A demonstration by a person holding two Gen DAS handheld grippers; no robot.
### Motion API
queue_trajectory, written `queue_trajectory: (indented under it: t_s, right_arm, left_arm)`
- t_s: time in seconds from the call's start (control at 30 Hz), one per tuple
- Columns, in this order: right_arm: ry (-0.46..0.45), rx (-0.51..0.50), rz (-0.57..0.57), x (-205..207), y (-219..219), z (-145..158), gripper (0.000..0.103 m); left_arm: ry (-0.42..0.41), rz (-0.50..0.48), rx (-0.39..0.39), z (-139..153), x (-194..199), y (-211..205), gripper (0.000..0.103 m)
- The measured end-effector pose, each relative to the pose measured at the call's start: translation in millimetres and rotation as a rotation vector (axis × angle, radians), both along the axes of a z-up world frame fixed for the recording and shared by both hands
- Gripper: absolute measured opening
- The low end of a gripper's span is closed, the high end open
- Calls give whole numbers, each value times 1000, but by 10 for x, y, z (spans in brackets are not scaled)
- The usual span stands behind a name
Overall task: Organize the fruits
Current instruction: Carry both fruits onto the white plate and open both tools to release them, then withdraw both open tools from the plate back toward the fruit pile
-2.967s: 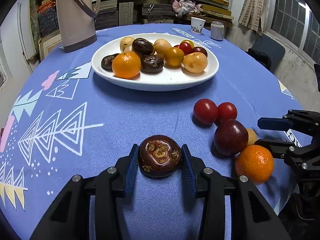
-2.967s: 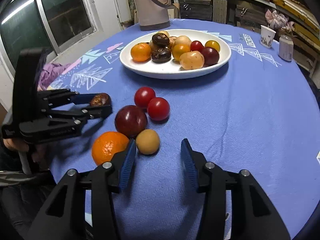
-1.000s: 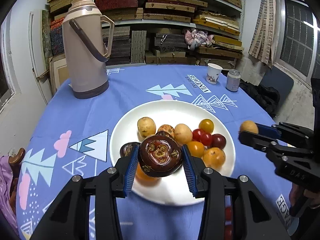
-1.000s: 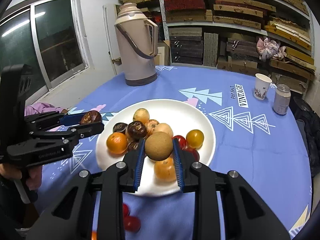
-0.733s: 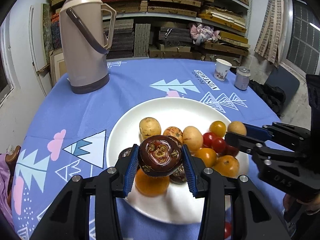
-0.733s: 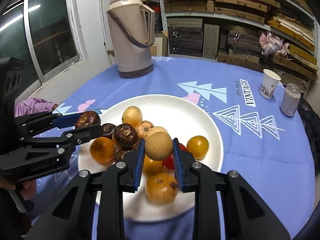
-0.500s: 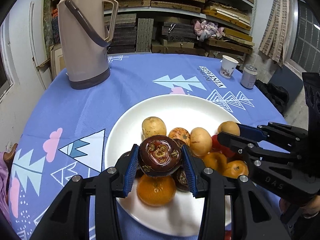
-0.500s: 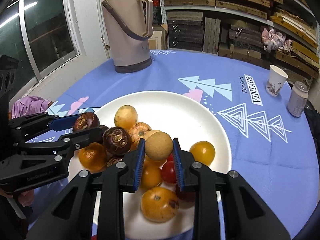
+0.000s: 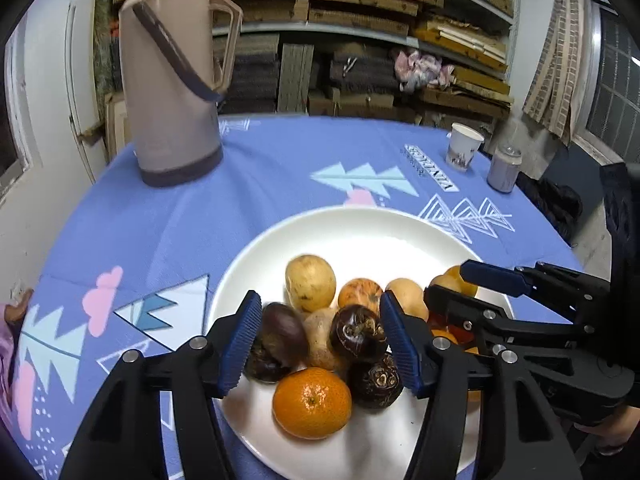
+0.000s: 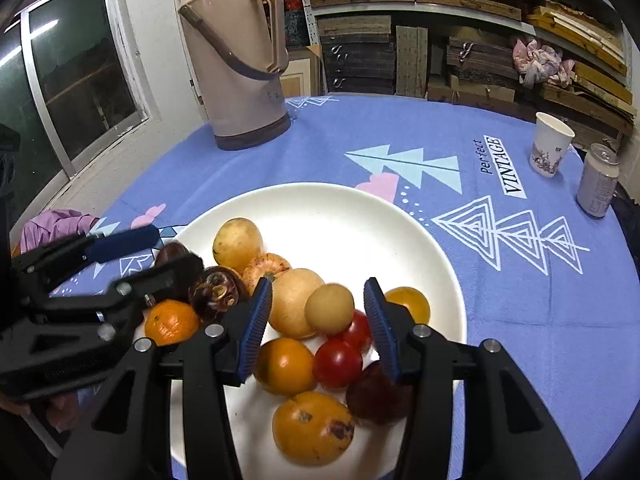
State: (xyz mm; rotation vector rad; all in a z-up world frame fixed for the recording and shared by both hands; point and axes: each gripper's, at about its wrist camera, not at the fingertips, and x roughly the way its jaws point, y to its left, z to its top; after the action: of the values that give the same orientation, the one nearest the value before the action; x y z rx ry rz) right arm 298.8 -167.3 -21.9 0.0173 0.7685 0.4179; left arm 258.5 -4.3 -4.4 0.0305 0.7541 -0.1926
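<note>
A white plate [image 9: 248, 264] on the blue tablecloth holds a pile of several fruits. My left gripper [image 9: 320, 344] hangs low over its near side, and its jaws are opening. A dark brown fruit [image 9: 358, 338] lies on the pile between the fingers, close to the right pad, with the left pad well clear of it. A mandarin [image 9: 312, 402] sits just below. My right gripper [image 10: 318, 320] is also opening over the plate [image 10: 436, 240]. A small tan round fruit [image 10: 329, 309] rests on the heap between its pads, touching neither.
A tall beige thermos [image 9: 172, 92] stands at the far left of the table. A paper cup [image 9: 462, 152] and a can [image 9: 504, 170] stand at the far right. Packed shelves fill the wall behind. A pink cloth [image 10: 56, 224] lies past the table's left edge.
Both grippers came in low over the plate, each shut on its fruit. Their jaws have now spread, and the dark fruit and the tan fruit lie on the pile.
</note>
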Motion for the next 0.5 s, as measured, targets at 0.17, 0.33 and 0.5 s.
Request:
queue_trajectory:
  t_s: [0.17,0.33,0.5]
  right_arm:
    - [-24,17,-7,-201,-110,105,54]
    - [-56,25,8,-654,-279,178,61]
    - [-18,8,101,-1169,-338,34,66]
  left_arm:
    - [-8,-16,12,87,-147,4,65]
    - [-8,-27,9,99,-418,39,71]
    - [9,-38,8,-3,-718,71,73]
